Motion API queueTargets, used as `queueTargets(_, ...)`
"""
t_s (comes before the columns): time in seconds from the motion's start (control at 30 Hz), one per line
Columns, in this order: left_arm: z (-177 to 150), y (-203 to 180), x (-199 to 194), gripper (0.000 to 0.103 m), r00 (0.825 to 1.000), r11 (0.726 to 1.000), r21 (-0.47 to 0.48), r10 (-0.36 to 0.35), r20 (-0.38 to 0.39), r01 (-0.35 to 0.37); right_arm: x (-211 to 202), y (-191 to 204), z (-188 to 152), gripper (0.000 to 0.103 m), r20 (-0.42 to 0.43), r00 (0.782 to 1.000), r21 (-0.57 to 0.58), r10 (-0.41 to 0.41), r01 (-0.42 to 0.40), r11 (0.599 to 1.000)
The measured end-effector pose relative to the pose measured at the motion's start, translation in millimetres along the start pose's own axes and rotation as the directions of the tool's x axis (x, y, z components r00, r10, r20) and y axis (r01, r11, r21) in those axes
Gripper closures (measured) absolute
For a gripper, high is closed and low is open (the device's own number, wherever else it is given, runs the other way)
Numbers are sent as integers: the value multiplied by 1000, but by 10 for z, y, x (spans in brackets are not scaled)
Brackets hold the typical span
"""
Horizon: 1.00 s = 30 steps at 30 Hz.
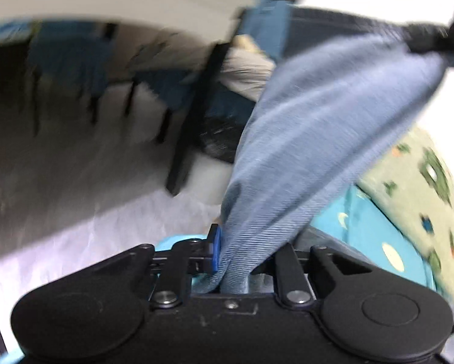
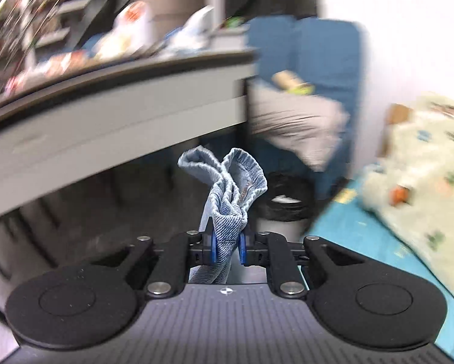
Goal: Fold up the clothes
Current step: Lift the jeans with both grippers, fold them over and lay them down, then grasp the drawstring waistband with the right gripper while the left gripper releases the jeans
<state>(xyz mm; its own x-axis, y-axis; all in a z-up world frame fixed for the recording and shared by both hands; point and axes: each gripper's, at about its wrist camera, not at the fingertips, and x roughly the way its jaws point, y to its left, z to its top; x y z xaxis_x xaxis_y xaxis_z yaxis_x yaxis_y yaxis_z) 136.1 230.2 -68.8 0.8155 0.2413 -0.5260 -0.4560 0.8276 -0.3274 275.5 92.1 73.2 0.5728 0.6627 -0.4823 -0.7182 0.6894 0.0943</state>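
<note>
While the right gripper (image 2: 227,248) pinches a bunched corner of the blue denim garment (image 2: 228,194) between its blue pads (image 2: 213,247), the hem curls up at mid-frame. Jaws of the left gripper (image 1: 242,251) are closed on the same garment (image 1: 311,139), which stretches taut toward the upper right of the frame, where the other gripper (image 1: 430,41) holds it. Lower right lies a teal sheet (image 2: 357,230) and a pale patterned blanket (image 2: 424,157); a grey desk (image 2: 111,112) crosses the upper left, blurred.

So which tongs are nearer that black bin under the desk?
Probably right. The right tongs, shut on the denim garment, point almost straight at the black bin; the left tongs view it from farther back.
</note>
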Motion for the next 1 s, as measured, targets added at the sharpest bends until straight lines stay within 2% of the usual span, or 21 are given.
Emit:
queueTargets(0.07,-74,-230,-91,89,999,990,140,-35,18,32,-325,-325,-228,89,56,997,83,-56,51,995)
queueTargets(0.13,-206,-450,-162,89,998,962,264,-69,7,64,-590,-696,-591,89,81,990,208,-112,93,974)
queueTargets(0.23,-461,-707,-149,86,988,917,367,-132,-83,154,-964,-1194,-1299,89,69,978,367,-198,159,916)
queueTargets(0.3,-660,-876,-134,84,984,870,461,-135,-120,176,-1122,-1464,-1826,89,28,971,470,-239,198,860)
queueTargets(0.4,-912,-1110,-170,83,988,779,608,-114,-104,153,-1196,-1755,-2563,89,-79,971,630,-226,224,743)
queueTargets(0.43,-922,-1112,-169,84,987,770,617,-123,-103,160,-1197,-1755,-2713,89,-87,972,648,-218,222,729)
queueTargets(0.5,-895,-1079,-228,85,987,773,613,-140,-84,162,-1237,-1714,-2819,89,-60,972,651,-226,210,729)
queueTargets(0.57,-780,-1032,-275,85,983,782,600,-176,-49,170,-1357,-1652,-2739,89,27,970,649,-240,165,743)
queueTargets(0.63,-738,-1067,-254,85,980,768,614,-188,-58,184,-1485,-1582,-2637,89,92,961,637,-261,145,757)
queueTargets(0.7,-756,-1126,-256,85,978,746,634,-188,-94,205,-1529,-1546,-2599,90,86,954,608,-288,179,774)
queueTargets(0.73,-790,-1152,-263,85,978,729,653,-178,-106,203,-1520,-1568,-2649,90,60,954,612,-293,197,766)
queueTargets(0.83,-902,-1215,-263,82,980,688,699,-147,-133,198,-1494,-1745,-2981,90,-32,965,682,-259,210,701)
queueTargets(0.93,-871,-1239,-303,76,976,686,695,-148,-157,216,-1452,-1874,-3211,88,-32,978,737,-206,162,656)
queueTargets(1.0,-820,-1218,-388,68,973,702,675,-157,-168,230,-1530,-1895,-3191,85,-26,982,752,-186,142,644)
